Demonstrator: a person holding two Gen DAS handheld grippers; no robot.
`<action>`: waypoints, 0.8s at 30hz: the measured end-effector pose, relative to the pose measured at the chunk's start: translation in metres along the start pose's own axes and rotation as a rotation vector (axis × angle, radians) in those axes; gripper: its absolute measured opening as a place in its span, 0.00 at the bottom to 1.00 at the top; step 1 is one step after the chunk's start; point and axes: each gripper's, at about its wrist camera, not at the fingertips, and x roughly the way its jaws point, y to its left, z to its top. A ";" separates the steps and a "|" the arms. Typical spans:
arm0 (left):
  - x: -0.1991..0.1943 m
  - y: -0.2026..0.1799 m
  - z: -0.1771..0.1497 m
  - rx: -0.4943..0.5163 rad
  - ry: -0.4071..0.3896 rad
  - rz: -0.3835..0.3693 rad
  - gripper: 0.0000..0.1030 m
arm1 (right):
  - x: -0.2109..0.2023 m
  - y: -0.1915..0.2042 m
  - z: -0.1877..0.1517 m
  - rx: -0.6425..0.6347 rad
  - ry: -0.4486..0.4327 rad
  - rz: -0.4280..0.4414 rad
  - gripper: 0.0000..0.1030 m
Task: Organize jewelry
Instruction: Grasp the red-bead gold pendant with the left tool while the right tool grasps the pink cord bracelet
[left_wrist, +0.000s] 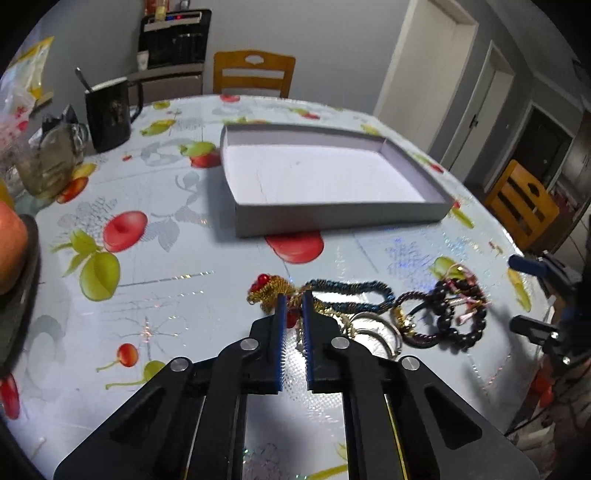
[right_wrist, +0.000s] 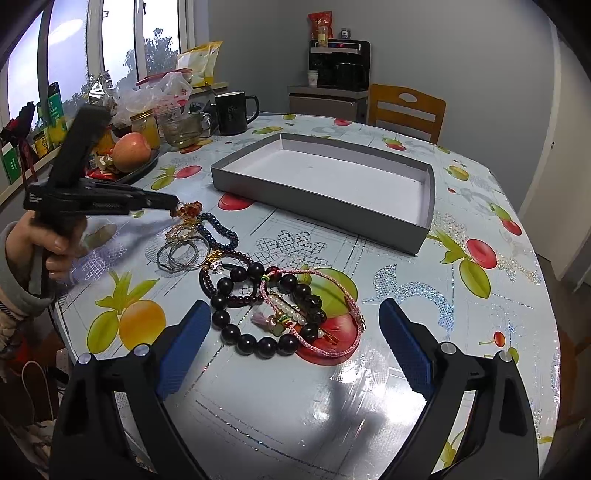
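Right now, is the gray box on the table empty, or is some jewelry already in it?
Empty: the gray box shows only its bare white floor in both views.

Left gripper (left_wrist: 294, 295) pinched nearly closed (angled down); right gripper (right_wrist: 291, 314) spread wide.

One shallow grey box (right_wrist: 325, 192) sits on the surface (right_wrist: 369, 406), beyond both grippers. Two grippers are in play: the left gripper (left_wrist: 293, 299) and the right gripper (right_wrist: 291, 325). The jewelry pile between them counts out roughly so: one gold piece with red beads (left_wrist: 269, 288) at the left gripper's tips, one dark blue braided bracelet (left_wrist: 351, 290) just past it, a few thin silver bangles (right_wrist: 183, 254), exact count unclear, one big black bead bracelet (right_wrist: 236, 328) ahead of the right gripper, one small dark red bead strand (right_wrist: 236, 258), and one pink cord (right_wrist: 351, 306). One black mug (right_wrist: 232, 110) and two wooden chairs (left_wrist: 255, 74) stand farther off.
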 end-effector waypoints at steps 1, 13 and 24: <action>-0.006 0.001 0.000 0.000 -0.013 -0.005 0.08 | 0.001 -0.001 0.001 0.003 0.000 0.000 0.88; -0.041 0.011 0.006 -0.004 -0.082 -0.016 0.08 | 0.010 -0.018 0.000 0.034 0.033 0.026 0.77; -0.055 -0.001 0.014 0.031 -0.118 -0.014 0.08 | 0.018 -0.003 0.001 -0.036 0.068 0.050 0.55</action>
